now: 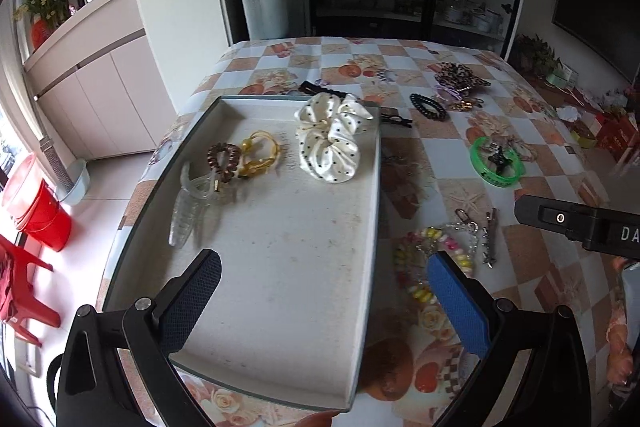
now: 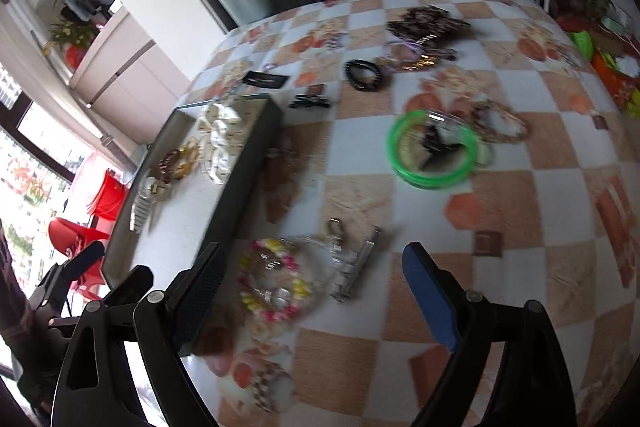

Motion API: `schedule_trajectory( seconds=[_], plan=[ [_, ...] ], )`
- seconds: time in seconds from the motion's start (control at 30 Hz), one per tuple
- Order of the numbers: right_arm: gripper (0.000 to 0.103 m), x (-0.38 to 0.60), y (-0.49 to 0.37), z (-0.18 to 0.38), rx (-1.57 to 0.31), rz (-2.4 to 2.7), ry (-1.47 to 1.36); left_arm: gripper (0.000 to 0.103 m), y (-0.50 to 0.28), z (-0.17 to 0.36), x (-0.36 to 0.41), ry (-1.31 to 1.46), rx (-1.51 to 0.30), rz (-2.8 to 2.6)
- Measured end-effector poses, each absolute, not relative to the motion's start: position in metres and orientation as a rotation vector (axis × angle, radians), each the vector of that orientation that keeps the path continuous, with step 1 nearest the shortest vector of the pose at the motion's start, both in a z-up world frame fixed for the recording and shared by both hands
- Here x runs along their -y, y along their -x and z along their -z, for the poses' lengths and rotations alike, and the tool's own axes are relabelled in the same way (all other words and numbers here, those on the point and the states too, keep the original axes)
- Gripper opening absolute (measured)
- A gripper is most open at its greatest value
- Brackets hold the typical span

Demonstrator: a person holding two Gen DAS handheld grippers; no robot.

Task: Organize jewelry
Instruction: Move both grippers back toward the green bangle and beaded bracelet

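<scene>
The beaded bracelet (image 2: 272, 279) lies just ahead between the right gripper (image 2: 316, 291)'s open, empty fingers, nearer than the left gripper (image 1: 324, 303), also open and empty

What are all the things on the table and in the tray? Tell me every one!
tray: one, pale inside, dark rim, table's left side
scrunchie: one, white with black dots, in tray
spiral hair tie: one, brown, in tray
yellow hair tie: one, in tray beside the brown one
claw clip: one, clear, in tray
bead string: one, pink and yellow, on table beside tray
metal clip: one, silver, next to beads
bangle: one, green, mid-table
black coil tie: one, farther back
leopard bow: one, far side
tablecloth: one, checked orange and white
left gripper: open, over tray
right gripper: open, over beads
</scene>
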State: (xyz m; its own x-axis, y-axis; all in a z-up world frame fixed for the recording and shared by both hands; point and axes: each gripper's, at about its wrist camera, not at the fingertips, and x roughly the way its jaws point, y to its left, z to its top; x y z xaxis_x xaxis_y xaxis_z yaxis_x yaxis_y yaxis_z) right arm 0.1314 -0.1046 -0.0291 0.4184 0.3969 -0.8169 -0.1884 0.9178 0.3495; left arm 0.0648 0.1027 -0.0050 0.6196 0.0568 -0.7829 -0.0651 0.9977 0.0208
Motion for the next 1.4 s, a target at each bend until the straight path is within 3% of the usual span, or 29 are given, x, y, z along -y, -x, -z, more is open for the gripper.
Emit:
schedule_trajectory(
  seconds=[0.47,0.93,1.03,1.2,1.27,1.4],
  plan=[
    [0.091,0.180,-0.139,0.045,-1.098,-0.203,-0.274,0.103,-0.068,0.019,-0.035,-0.049,-0.926,0.039],
    [0.091,0.178,-0.185,0.063,-1.116,-0.135,-0.259,0.103,-0.096,0.030,-0.006,-0.070,-0.950,0.095],
    [0.083,0.175,-0.196,0.068,-1.126,-0.123,-0.235,0.102,-0.102,0.034,-0.002,-0.074,-0.963,0.103],
    [0.062,0.170,-0.209,0.075,-1.141,-0.115,-0.207,0.102,-0.111,0.037,0.001,-0.075,-0.968,0.103],
    [0.057,0.166,-0.213,0.074,-1.137,-0.122,-0.185,0.090,-0.113,0.039,0.003,-0.084,-0.971,0.101],
    [0.052,0.158,-0.219,0.075,-1.146,-0.124,-0.152,0.087,-0.117,0.045,0.009,-0.101,-0.992,0.115]
  ],
)
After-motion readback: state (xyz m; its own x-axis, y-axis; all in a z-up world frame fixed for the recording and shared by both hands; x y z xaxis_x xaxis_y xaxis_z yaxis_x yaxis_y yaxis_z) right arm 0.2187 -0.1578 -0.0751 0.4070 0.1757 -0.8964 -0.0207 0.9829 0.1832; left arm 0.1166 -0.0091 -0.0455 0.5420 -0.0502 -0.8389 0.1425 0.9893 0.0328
